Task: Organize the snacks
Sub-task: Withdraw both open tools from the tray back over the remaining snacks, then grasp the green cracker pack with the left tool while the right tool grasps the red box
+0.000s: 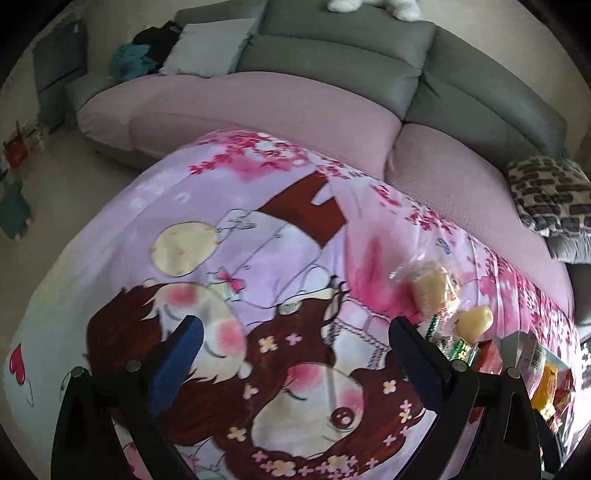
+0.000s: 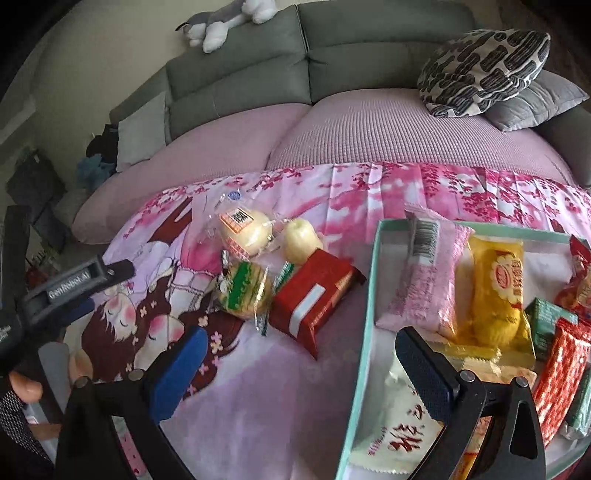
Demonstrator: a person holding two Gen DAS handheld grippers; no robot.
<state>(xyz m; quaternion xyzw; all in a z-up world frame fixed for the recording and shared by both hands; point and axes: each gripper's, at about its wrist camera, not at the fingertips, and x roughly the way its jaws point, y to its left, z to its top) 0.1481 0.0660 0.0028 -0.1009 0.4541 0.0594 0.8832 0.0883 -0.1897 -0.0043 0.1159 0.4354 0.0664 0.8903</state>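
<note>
A mint-rimmed box (image 2: 369, 295) on the cartoon-print cloth (image 2: 258, 387) holds several packets: pink (image 2: 424, 280), yellow (image 2: 495, 291), red (image 2: 557, 369), white (image 2: 395, 432). Left of it lie a red packet (image 2: 314, 299), a green-label round cake (image 2: 245, 291) and two pale buns in clear wrap (image 2: 247, 229) (image 2: 301, 240). My right gripper (image 2: 299, 354) is open and empty, above the box's left rim. My left gripper (image 1: 295, 339) is open and empty over the cloth, left of the buns (image 1: 432, 288) (image 1: 476, 321); it also shows in the right wrist view (image 2: 74, 284).
A grey sofa (image 2: 332, 74) with pink seat covers (image 2: 369, 136) runs behind the cloth. A patterned cushion (image 2: 480, 70) lies at its right, a plush toy (image 2: 221, 26) on its back, a pale pillow (image 1: 207, 48) and clothes (image 1: 136, 59) at its left.
</note>
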